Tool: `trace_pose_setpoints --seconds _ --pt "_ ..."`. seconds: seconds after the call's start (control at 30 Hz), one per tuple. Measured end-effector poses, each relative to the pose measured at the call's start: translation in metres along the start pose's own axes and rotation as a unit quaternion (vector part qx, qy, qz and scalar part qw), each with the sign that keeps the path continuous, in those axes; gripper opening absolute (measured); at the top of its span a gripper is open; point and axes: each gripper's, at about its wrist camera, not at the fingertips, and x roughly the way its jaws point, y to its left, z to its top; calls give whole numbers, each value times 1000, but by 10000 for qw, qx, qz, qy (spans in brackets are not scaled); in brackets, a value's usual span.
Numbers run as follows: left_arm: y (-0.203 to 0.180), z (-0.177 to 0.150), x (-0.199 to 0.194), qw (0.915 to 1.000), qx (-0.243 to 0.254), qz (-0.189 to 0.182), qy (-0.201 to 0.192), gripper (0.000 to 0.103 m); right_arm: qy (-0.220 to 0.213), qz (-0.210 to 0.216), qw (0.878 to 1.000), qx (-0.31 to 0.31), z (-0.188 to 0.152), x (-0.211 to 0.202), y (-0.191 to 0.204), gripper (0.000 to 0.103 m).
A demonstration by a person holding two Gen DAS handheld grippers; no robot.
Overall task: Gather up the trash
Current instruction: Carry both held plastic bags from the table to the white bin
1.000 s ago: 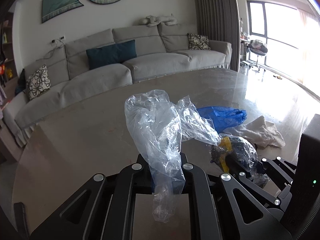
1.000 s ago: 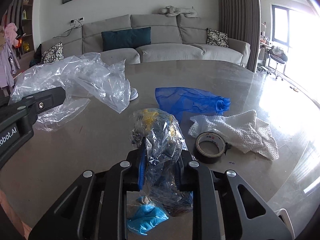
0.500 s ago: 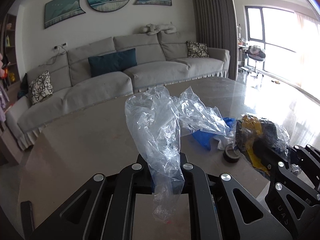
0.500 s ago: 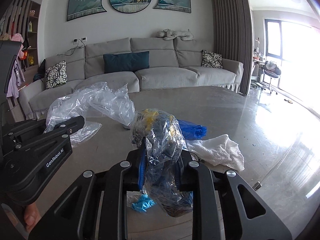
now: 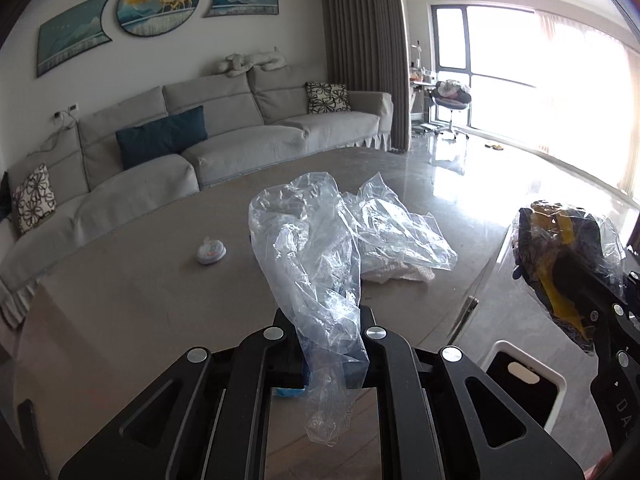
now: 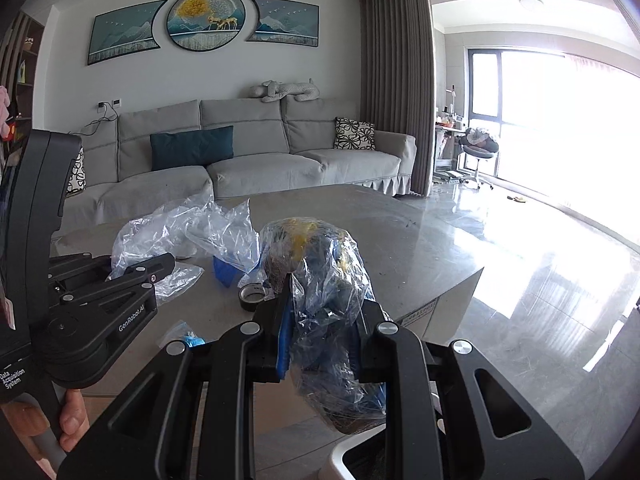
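Left tool [image 5: 328, 320] pinches clear plastic bag [image 5: 316, 248]; right tool [image 6: 320, 312] grips wrapped bundle [image 6: 324, 280]

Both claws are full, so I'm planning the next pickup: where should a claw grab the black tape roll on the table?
The tape roll appears to lie flat, hole up, beside the blue bag. Come from above, one finger into the hole and one outside the near wall, away from the bag. The ring's thin upright wall suits a pinch there.
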Motion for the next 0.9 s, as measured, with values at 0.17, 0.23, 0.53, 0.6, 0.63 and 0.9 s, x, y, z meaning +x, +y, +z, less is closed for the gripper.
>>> trace_pose_setpoints --seconds 0.17,0.23,0.53,0.6,0.63,0.9 --pt "-61 -19 0 9983 330 -446 189 11 -7 -502 9984 241 -18 -25 -40 23" --pt "-86 -26 1 9967 501 -584 257 11 18 -627 9974 343 -24 -31 -55 23" --pt "-157 -56 7 9881 1030 -1013 524 11 221 -1029 9919 714 -61 -40 -98 23" --pt "-169 -59 12 9866 1093 -1058 589 11 241 -1101 9904 805 -68 -42 -107 23" --pt "-175 -62 13 9856 1124 -1095 633 11 269 -1114 9897 858 -71 -42 -111 23" --pt "-216 -80 23 9788 1276 -1323 904 11 453 -1318 9850 1020 -99 -42 -134 23"
